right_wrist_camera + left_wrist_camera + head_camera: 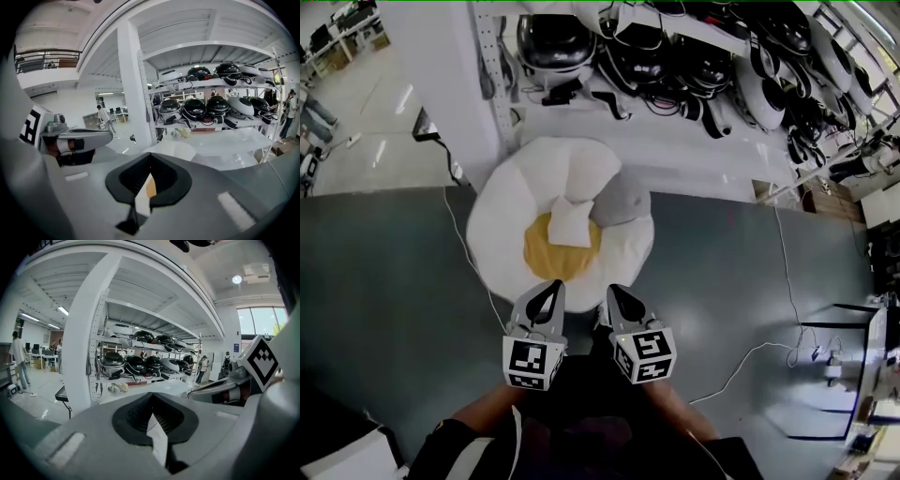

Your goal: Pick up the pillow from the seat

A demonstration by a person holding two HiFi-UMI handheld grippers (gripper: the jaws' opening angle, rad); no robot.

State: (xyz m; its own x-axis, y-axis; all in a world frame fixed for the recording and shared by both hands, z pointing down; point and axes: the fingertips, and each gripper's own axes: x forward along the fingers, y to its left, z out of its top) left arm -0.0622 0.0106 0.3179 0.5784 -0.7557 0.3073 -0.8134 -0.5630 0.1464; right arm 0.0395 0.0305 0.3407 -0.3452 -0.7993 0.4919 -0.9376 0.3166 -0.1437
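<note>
A small white pillow (572, 222) lies on the yellow middle of a white, egg-shaped floor seat (502, 220), leaning toward a grey cushion (625, 199) on its right. Both grippers hover side by side just short of the seat's near edge, pointing at it. The left gripper (551, 287) has its jaws together and holds nothing. Jaws together and empty too, the right gripper (617, 291) is about a hand's width from the left one. In the left gripper view the jaws (151, 397) meet at the tip. The right gripper view shows its jaws (150, 159) shut, with the seat's rim (176, 150) beyond.
White shelving with several dark helmets (675, 56) stands behind the seat, and a white pillar (441, 75) rises at the back left. Cables (769, 352) trail over the grey floor to a white stand (862, 375) at the right. People (18, 359) stand far off.
</note>
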